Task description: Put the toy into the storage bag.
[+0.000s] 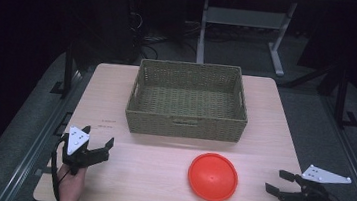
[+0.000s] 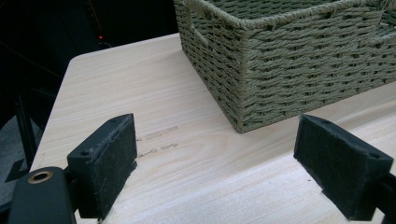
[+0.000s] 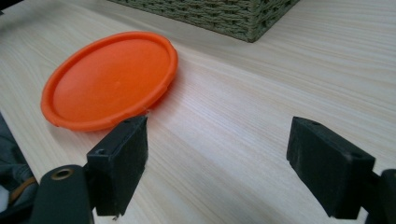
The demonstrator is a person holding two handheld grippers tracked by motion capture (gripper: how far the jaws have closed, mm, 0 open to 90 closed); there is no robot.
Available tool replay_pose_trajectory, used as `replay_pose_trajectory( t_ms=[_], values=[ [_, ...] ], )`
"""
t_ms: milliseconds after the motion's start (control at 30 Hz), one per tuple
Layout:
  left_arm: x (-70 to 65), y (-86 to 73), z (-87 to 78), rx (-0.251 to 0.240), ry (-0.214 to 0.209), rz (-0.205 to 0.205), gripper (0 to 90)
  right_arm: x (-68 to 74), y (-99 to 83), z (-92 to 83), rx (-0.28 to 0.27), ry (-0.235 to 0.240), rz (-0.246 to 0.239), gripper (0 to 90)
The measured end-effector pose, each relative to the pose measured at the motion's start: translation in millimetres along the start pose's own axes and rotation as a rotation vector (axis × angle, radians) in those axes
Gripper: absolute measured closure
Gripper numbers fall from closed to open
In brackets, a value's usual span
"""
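Since my right gripper (image 1: 278,181) hangs wide open and empty right of the orange plate (image 1: 212,176), which lies flat before the basket (image 1: 185,128), I should pinch its near rim low.

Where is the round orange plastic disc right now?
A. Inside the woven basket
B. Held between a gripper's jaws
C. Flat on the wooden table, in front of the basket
C: the round orange plastic disc lies flat on the light wooden table, apart from the green woven basket.
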State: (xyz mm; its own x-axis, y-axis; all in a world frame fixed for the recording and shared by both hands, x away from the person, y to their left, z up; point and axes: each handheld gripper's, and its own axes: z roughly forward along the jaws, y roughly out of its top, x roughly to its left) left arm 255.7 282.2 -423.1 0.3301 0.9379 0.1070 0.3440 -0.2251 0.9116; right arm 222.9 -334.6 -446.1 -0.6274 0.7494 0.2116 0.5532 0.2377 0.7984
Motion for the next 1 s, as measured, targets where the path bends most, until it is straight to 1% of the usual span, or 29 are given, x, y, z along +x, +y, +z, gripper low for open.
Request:
replay_pose_trajectory(
  t_ms=[33,67,100,133,200,233,267,300,333,367,500,567,667,733,833,900,1000],
  values=[
    [0.9,-0.3,0.3,0.008,0.004,0.003,12.8,0.1,1.2,0.6,-0.001,0.008,0.002,19.9],
    [1.4,-0.6,1.1,0.009,0.003,-0.006,12.8,0.7,2.8,1.1,-0.001,0.015,-0.003,19.2],
    [2.5,-0.7,1.4,0.010,0.004,-0.003,12.7,1.6,4.6,2.0,0.002,0.018,-0.007,18.7],
    [3.1,-0.6,1.6,0.015,0.007,-0.010,12.7,2.5,6.1,2.4,0.006,0.024,-0.007,18.2],
    [3.2,-0.7,1.1,0.013,0.006,-0.009,12.8,5.5,10.9,5.7,0.018,0.049,-0.013,16.4],
    [3.2,-0.7,1.1,0.013,0.006,-0.009,12.8,5.5,10.9,5.7,0.018,0.049,-0.013,16.4],
    [2.6,-0.8,0.7,0.012,0.002,-0.006,12.8,6.7,13.3,7.6,0.032,0.065,-0.016,16.2],
    [1.6,-0.5,0.6,0.006,-0.001,-0.007,12.8,10.5,18.4,11.5,0.048,0.077,-0.030,16.1],
    [1.6,-0.4,0.4,0.005,-0.001,-0.002,12.8,12.1,20.2,12.8,0.057,0.084,-0.032,16.1],
    [1.0,-0.4,0.3,0.006,-0.001,-0.003,12.8,13.6,22.2,14.7,0.063,0.088,-0.044,16.1],
    [1.3,-0.3,0.0,0.005,-0.002,0.001,12.8,17.6,30.1,22.1,0.090,0.108,-0.052,16.1],
    [1.5,-0.5,0.0,0.003,0.001,-0.004,12.7,19.1,33.3,24.3,0.096,0.118,-0.062,16.1],
    [1.2,-0.4,0.7,0.003,0.000,-0.009,12.8,19.9,38.6,28.2,0.114,0.131,-0.063,16.1],
    [1.1,-0.3,0.6,0.004,0.001,-0.005,12.8,20.7,42.7,29.6,0.125,0.138,-0.062,16.0],
    [1.4,-0.3,0.2,0.004,0.000,-0.003,12.7,21.8,50.3,31.6,0.137,0.159,-0.050,16.1],
    [1.7,-0.3,0.0,0.002,0.000,-0.004,12.8,23.7,56.3,33.6,0.156,0.173,-0.043,17.5],
    [2.2,-0.3,0.1,0.003,-0.001,-0.009,12.8,26.8,64.7,37.9,0.178,0.182,-0.057,18.5]
  ],
)
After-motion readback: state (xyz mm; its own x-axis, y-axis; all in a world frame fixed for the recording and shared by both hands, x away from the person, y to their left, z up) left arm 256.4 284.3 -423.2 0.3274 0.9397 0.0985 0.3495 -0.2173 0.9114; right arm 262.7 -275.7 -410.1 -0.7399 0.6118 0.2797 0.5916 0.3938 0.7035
